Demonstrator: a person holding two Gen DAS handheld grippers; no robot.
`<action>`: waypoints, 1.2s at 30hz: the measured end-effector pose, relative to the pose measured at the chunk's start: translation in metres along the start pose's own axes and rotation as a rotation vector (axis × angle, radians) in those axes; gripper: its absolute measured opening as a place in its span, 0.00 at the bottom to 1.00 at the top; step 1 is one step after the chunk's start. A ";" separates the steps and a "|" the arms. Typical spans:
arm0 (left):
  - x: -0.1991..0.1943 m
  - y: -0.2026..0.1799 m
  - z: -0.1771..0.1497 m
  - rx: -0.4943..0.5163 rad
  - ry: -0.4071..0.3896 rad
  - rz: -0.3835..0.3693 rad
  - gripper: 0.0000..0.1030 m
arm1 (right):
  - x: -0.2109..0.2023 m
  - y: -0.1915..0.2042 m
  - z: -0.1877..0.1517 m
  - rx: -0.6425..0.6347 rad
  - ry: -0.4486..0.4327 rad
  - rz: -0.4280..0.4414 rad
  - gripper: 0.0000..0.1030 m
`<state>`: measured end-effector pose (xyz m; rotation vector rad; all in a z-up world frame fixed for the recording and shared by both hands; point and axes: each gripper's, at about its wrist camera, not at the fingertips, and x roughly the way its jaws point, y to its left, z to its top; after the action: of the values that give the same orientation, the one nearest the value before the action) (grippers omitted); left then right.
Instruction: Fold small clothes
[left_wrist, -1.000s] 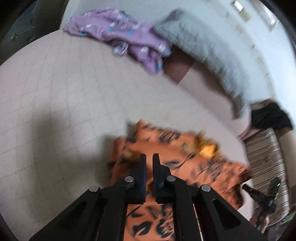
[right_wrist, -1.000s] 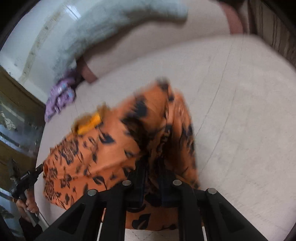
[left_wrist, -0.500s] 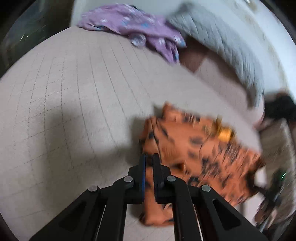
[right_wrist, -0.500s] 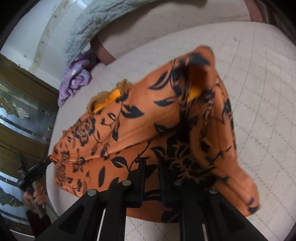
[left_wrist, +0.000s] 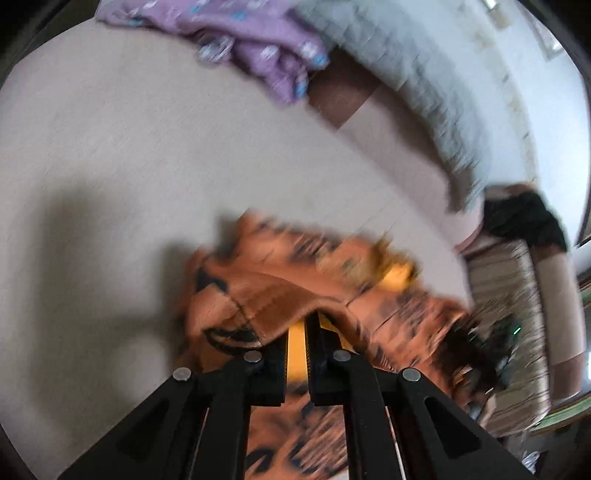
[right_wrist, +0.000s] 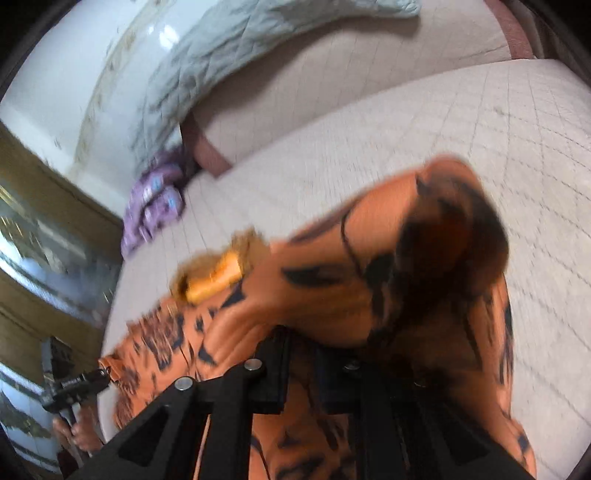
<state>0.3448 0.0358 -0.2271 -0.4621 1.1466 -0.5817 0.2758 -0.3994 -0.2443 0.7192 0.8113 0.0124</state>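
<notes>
An orange garment with black leaf print (left_wrist: 388, 317) lies bunched on the beige bed sheet (left_wrist: 110, 147). My left gripper (left_wrist: 300, 326) is shut on one edge of it. A fold drapes over the fingertips, and yellow lining shows between the fingers. My right gripper (right_wrist: 301, 345) is shut on another edge of the same garment (right_wrist: 332, 280), which bulges up in front of the fingers and hides their tips. The garment's yellow neck lining (right_wrist: 218, 277) faces up. The left gripper (right_wrist: 74, 384) also shows in the right wrist view, small, at the garment's far corner.
A purple printed garment (left_wrist: 251, 48) lies crumpled at the far side of the bed, next to a grey quilt (left_wrist: 406, 62). A black cloth (left_wrist: 524, 221) and a striped surface (left_wrist: 517, 295) sit past the bed's right edge. A glass-fronted wooden cabinet (right_wrist: 37, 240) stands beside the bed.
Both grippers have moved and dipped with the garment in their grip. A fold has come up over the left fingertips. In the right view the cloth has bunched higher and swung right.
</notes>
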 end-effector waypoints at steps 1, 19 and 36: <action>0.003 -0.008 0.010 0.006 -0.030 -0.010 0.06 | -0.002 0.002 0.007 -0.002 -0.052 0.023 0.15; -0.043 -0.006 0.013 -0.040 -0.198 0.355 0.34 | -0.017 0.021 0.011 -0.012 -0.103 0.067 0.15; 0.099 -0.076 0.014 0.208 0.022 0.136 0.34 | -0.008 0.036 -0.058 0.082 0.129 -0.015 0.15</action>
<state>0.3727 -0.0858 -0.2452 -0.1980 1.1158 -0.5807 0.2413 -0.3400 -0.2448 0.7957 0.9444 0.0119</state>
